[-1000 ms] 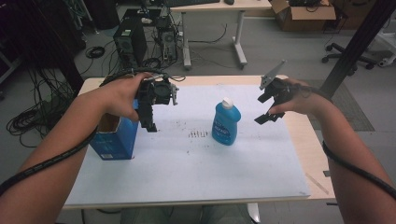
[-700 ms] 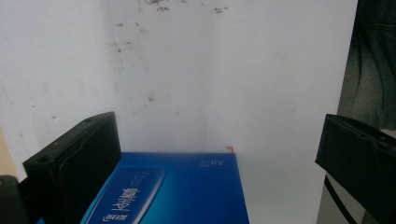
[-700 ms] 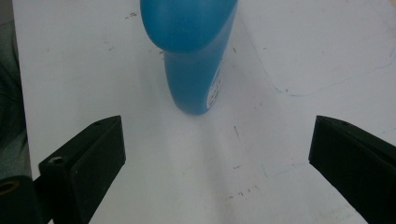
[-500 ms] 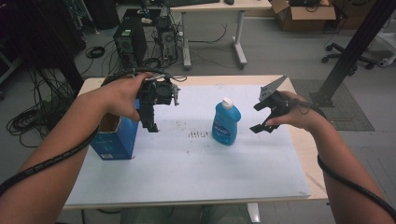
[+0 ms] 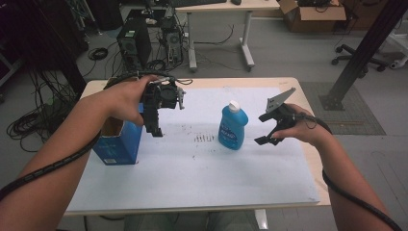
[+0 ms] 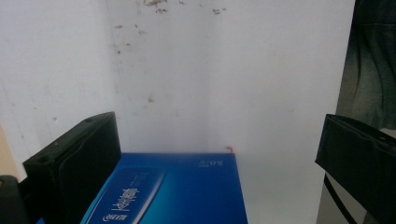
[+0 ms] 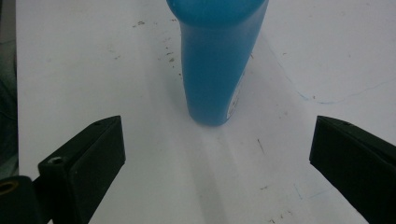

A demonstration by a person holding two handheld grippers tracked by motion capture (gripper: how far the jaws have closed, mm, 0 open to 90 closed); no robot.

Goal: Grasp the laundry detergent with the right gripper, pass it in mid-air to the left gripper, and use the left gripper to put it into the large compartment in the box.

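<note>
since the earlier frames the right gripper (image 5: 268, 129) has come down and in toward the bottle (image 5: 233, 126); left gripper (image 5: 156, 113) unchanged in place.

right gripper: jaws wide apart, empty, at 3 o'clock of the bottle, near but not touching. in the right gripper view the bottle (image 7: 218, 56) stands ahead between the two jaws, clear of both.

bottle: blue, white cap, upright on the white sheet (image 5: 192, 178), right of table centre. label on its front, text too small to read.

left gripper: jaws apart, empty, pointing down, above the sheet just at 3 o'clock of the box (image 5: 118, 142). in the left gripper view the box (image 6: 177, 191) lies at 6 o'clock between the jaws; white characters on a lighter blue band and a small printed figure, both unreadable.

box: blue, top open, at 9 o'clock of the bottle, well apart from it.
</note>
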